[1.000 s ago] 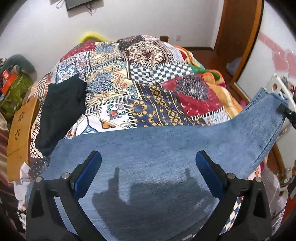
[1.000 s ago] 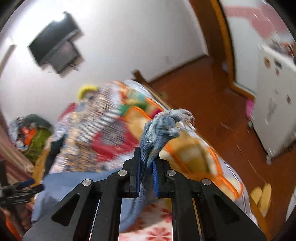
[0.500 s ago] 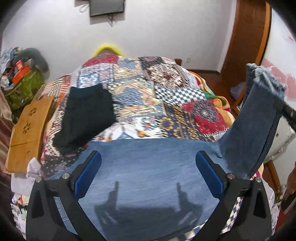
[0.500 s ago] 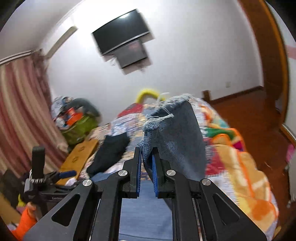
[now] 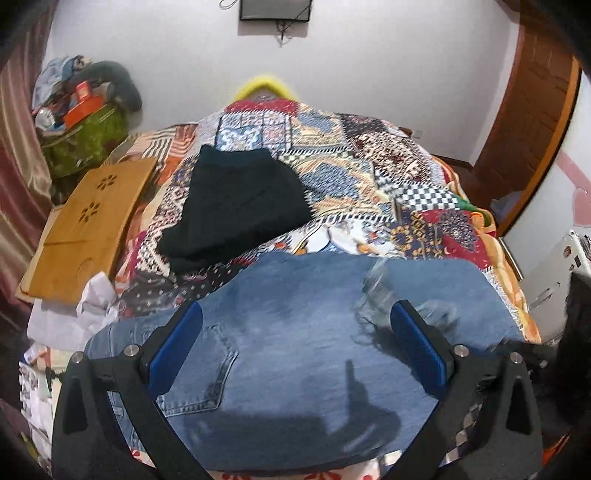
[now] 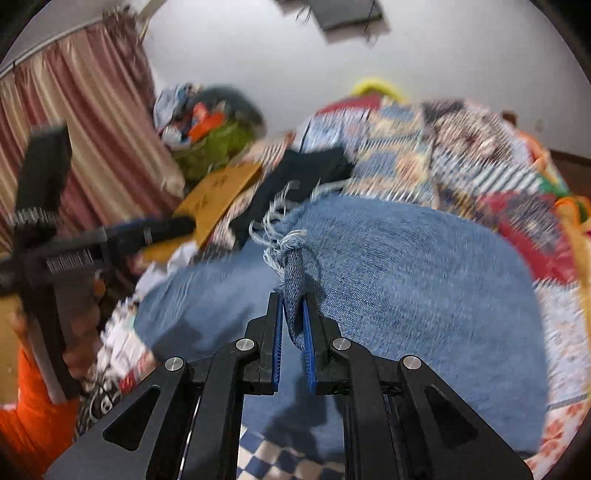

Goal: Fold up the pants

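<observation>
Right wrist: jeans [image 6: 406, 280] crosswise, frayed hem [image 6: 286, 240] leftward

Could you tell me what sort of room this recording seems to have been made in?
Most likely a home bedroom. The jeans lie on a bed covered by a patchwork quilt, a flat screen hangs on the wall beyond it, and striped curtains hang at one side.

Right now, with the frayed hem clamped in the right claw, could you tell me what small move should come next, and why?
Probably lower the right claw so the frayed hem lands near the jeans' back pocket, then release; the leg is doubled over and the left claw hovers open.
</observation>
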The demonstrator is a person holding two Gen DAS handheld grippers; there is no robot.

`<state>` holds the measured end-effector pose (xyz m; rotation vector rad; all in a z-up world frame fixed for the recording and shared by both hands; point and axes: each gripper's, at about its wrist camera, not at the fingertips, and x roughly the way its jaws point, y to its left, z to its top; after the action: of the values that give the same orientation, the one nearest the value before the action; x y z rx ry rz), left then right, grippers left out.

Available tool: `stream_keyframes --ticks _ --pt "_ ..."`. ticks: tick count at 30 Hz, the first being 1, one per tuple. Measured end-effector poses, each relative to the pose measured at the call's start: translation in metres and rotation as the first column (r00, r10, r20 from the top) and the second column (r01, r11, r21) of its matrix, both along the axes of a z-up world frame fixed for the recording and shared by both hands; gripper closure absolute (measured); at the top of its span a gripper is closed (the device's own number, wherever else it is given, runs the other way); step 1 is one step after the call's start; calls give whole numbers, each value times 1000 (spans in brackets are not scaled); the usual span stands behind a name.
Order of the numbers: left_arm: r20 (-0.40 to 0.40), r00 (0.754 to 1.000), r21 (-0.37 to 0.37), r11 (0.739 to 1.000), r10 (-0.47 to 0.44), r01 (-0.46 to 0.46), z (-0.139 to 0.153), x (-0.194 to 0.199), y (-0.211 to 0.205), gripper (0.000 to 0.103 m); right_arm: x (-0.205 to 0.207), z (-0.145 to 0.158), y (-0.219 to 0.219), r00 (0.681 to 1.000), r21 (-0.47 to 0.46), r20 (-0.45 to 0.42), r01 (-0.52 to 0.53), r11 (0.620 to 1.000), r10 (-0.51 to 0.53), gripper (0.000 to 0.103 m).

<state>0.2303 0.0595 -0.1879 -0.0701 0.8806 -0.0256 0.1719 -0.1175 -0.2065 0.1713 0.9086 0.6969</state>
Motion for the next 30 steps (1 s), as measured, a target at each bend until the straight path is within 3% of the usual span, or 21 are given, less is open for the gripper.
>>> stream_keyframes --ticks 3,6,8,12,20,23,25,30 --pt "-18 1000 -3 1000 11 -11 -6 0 4 0 -1 -17 12 999 -53 -37 -26 998 24 90" --pt "-32 999 1 1000 14 -14 -9 0 4 0 -1 -13 11 998 -71 -46 -38 997 34 88" --pt "-35 999 3 1000 13 -13 -10 1 3 0 -1 -3 7 997 -67 -60 -44 997 40 79" --pt "-28 1000 -1 1000 -5 5 -5 7 -6 0 -11 26 -14 1000 -61 31 7 998 -5 49" --pt "-62 993 35 994 -103 105 -8 38 -58 0 5 57 -81 973 -125 173 172 977 -150 38" --pt "-110 984 66 987 -139 146 -20 52 -79 0 25 46 -100 972 -153 142 206 966 -185 38" --pt "-147 977 129 976 -157 176 -34 60 -96 0 38 32 -107 976 -157 85 210 965 -199 38" --pt "-214 963 242 946 -163 214 -68 68 -113 0 59 -11 -101 985 -213 -37 157 964 -169 38"
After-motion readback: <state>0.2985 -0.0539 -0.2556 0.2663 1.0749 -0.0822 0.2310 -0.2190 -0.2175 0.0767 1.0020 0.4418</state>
